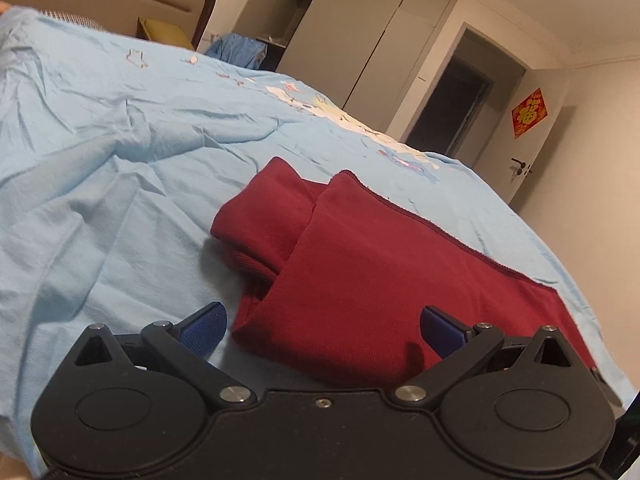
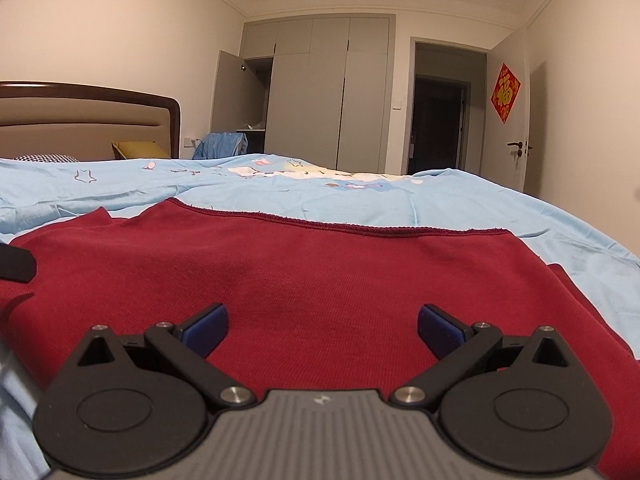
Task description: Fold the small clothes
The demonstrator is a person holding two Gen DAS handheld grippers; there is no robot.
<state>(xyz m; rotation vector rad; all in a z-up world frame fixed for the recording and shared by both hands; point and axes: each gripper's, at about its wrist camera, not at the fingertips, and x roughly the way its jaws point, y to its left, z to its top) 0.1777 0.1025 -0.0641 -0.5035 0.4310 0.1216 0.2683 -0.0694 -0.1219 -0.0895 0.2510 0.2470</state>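
Both tongs are spread wide with nothing between their blue pads: the left gripper [image 1: 322,330] hangs over the near left edge of the dark red garment [image 1: 360,272], and the right gripper [image 2: 323,330] hangs low over the middle of the same garment [image 2: 300,280]. That garment lies spread on the light blue bedsheet [image 1: 100,160], its left side turned in so a sleeve [image 1: 260,216] lies doubled beside the body, and its stitched hem runs along the far edge. Around it the sheet is creased and carries a cartoon print farther back. Beyond the bed stand a padded headboard [image 2: 80,116], grey wardrobe doors [image 2: 320,92], one ajar, a dark doorway and a red ornament [image 2: 505,92] on the white door.
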